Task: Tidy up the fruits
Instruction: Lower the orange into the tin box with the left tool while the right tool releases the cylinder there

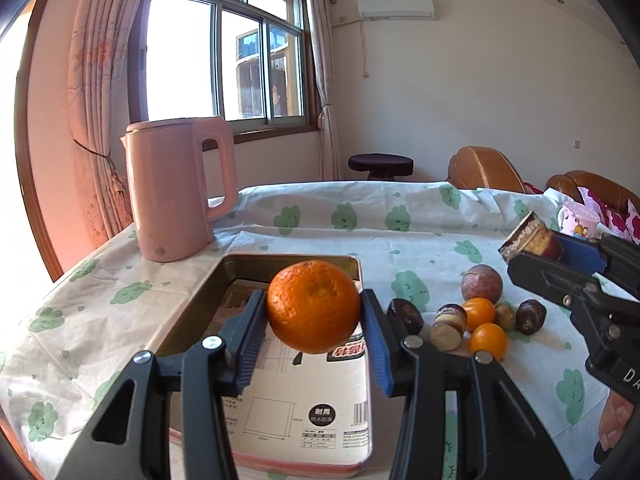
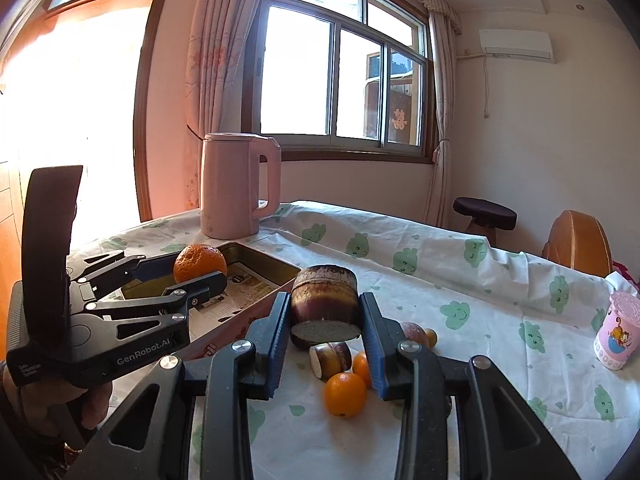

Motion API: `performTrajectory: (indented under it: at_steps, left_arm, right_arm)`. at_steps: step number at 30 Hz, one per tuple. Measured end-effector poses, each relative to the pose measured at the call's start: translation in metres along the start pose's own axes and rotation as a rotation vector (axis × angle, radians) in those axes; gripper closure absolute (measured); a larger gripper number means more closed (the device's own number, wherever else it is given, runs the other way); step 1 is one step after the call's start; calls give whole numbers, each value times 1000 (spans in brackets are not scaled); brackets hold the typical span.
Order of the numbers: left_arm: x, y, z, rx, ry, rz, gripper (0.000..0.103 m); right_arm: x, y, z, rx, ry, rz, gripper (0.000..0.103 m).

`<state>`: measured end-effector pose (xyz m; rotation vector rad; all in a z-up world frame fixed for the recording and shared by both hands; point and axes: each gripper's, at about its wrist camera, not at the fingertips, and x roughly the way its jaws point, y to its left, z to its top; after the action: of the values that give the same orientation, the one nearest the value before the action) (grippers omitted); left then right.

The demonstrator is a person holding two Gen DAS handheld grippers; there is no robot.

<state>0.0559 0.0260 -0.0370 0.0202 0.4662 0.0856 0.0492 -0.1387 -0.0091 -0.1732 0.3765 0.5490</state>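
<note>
My left gripper (image 1: 314, 314) is shut on a large orange (image 1: 313, 306) and holds it above a metal tray (image 1: 192, 304) lined with printed paper. In the right wrist view the orange (image 2: 199, 262) hangs over the tray (image 2: 276, 266). My right gripper (image 2: 324, 320) is shut on a short piece of purple sugarcane (image 2: 325, 300) and holds it above the table; it shows at the right of the left view (image 1: 532, 240). On the cloth lie small oranges (image 1: 478, 314), a reddish round fruit (image 1: 481, 283), dark chestnut-like fruits (image 1: 530, 316) and another cane piece (image 1: 449, 326).
A pink kettle (image 1: 176, 188) stands behind the tray at the table's far left. A pink cartoon cup (image 2: 618, 334) stands at the right. The table has a white cloth with green clouds (image 1: 360, 216). A stool (image 1: 380, 165) and brown chairs (image 1: 480, 168) are beyond.
</note>
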Motion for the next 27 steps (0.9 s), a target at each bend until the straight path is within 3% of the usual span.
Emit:
performTrajectory:
  at_steps: [27]
  left_arm:
    - [49, 59, -6, 1, 205, 75, 55]
  right_arm:
    - [88, 69, 18, -75, 131, 140, 66]
